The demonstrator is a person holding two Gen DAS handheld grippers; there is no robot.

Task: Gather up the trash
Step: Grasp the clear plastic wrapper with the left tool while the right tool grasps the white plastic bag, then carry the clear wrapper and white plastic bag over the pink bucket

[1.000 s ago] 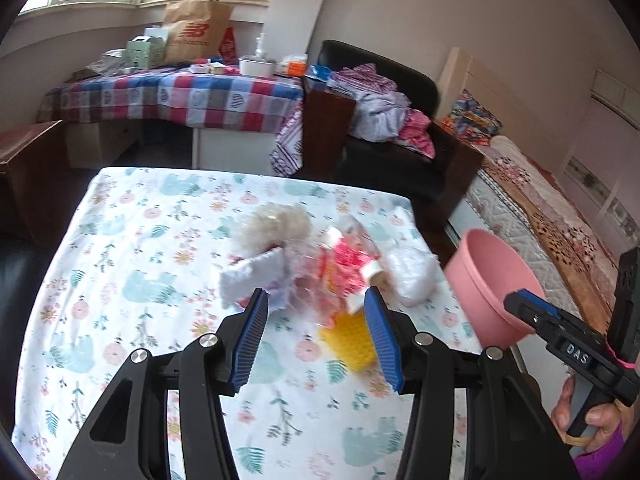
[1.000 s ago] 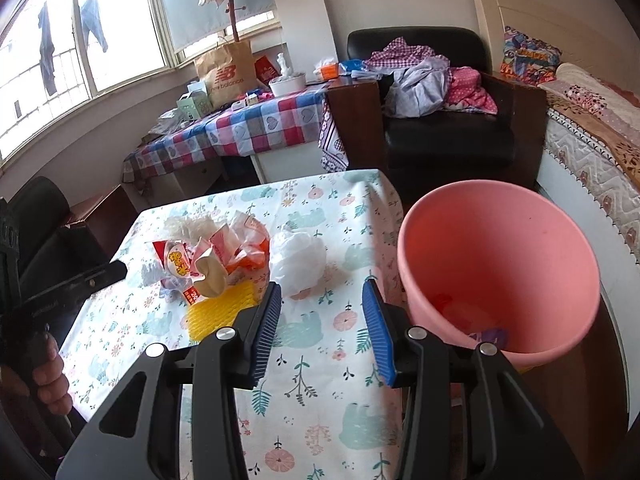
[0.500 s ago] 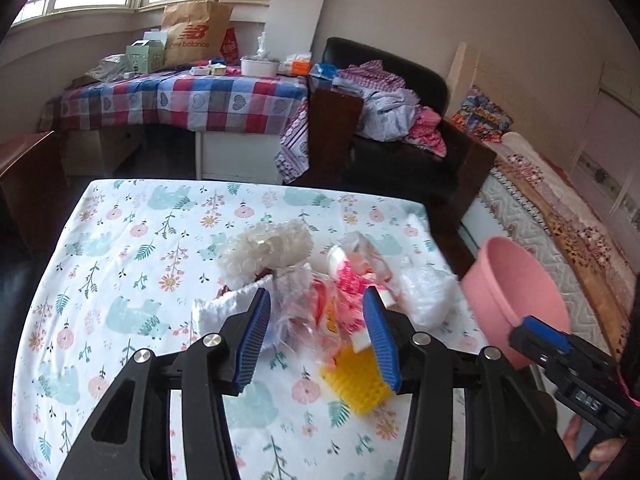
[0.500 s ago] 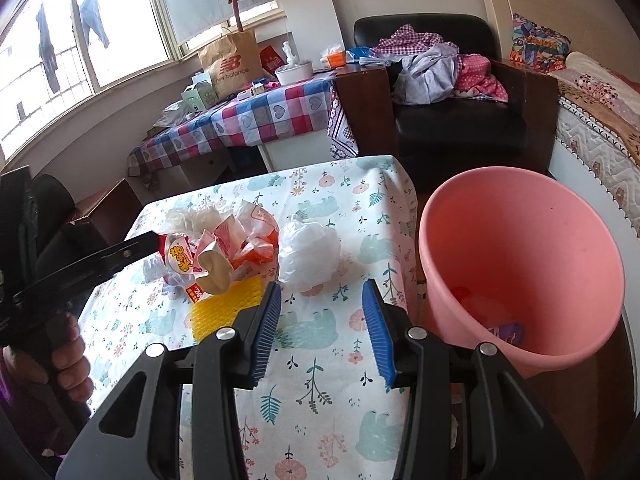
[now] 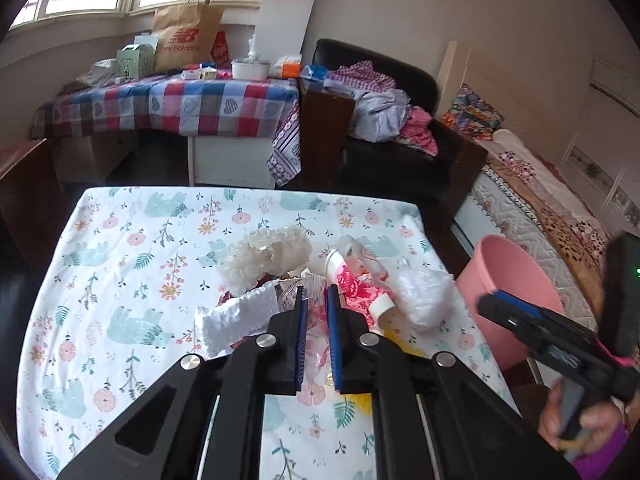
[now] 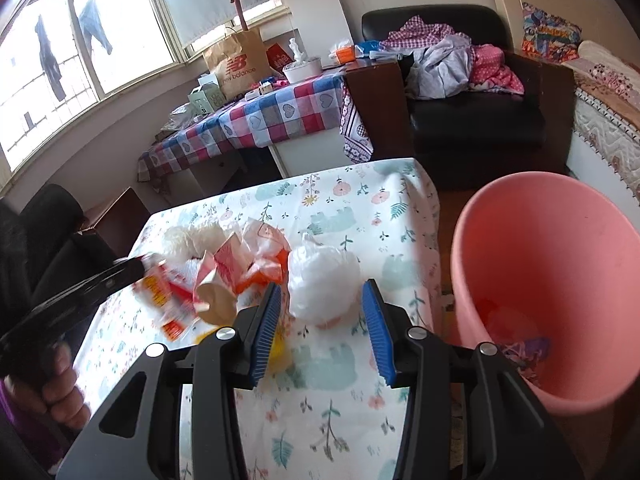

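The left gripper is closing its jaws on a clear plastic wrapper in the trash heap on the tabletop. The right gripper hangs released around a white plastic bag, just beside the pink bin, handy for dropping.

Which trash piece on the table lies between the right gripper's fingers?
The white crumpled plastic bag, nearest the pink bin; the red and orange wrappers lie left of the right gripper.

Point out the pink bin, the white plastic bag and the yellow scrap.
pink bin [image 6: 520,216]: right wrist view, far rim.
white plastic bag [image 6: 322,284]: right wrist view, middle of the crumpled ball.
yellow scrap [image 5: 402,346]: left wrist view, its visible corner.
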